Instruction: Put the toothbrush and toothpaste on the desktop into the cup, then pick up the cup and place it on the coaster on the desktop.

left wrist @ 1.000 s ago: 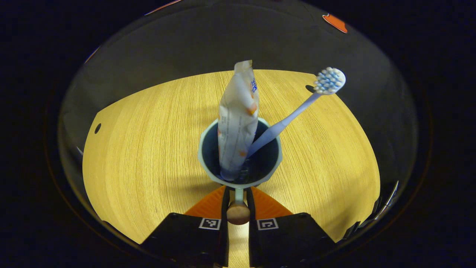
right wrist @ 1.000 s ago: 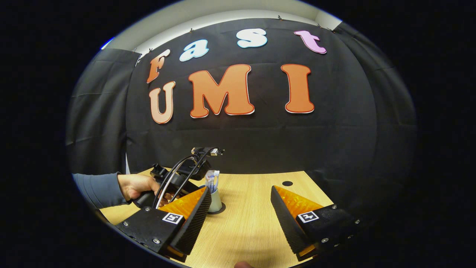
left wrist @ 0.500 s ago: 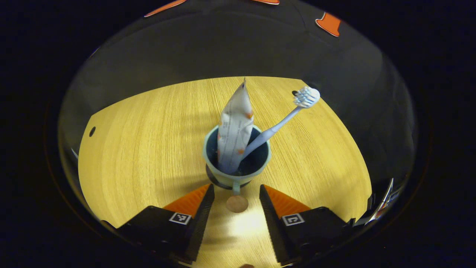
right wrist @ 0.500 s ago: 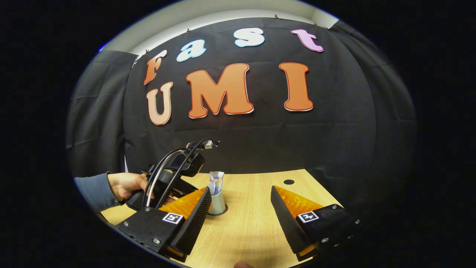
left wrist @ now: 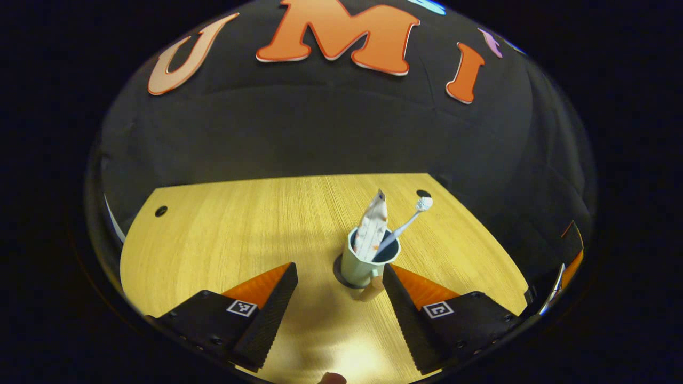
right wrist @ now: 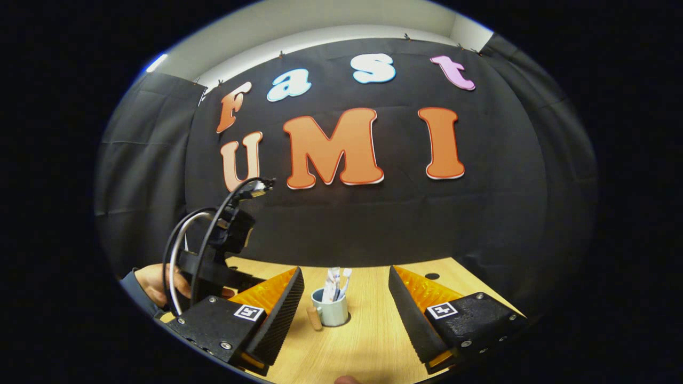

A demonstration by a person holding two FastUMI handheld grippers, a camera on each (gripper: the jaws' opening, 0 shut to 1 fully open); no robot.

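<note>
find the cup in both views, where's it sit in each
left gripper view: cup right of centre, low, on the dark coaster, between the fingers.
right gripper view: cup low, centre, between the fingers.
shared landmark: the toothpaste standing in it.

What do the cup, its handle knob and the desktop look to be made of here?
Cup: likely glazed ceramic or smooth plastic; pale, even, faintly glossy wall, dark inside. Handle knob: looks like wood or cork; matte tan, rounded end. Desktop: wood-grain laminate or veneer; fine parallel grain lines and a soft sheen near the bottom edge.
</note>
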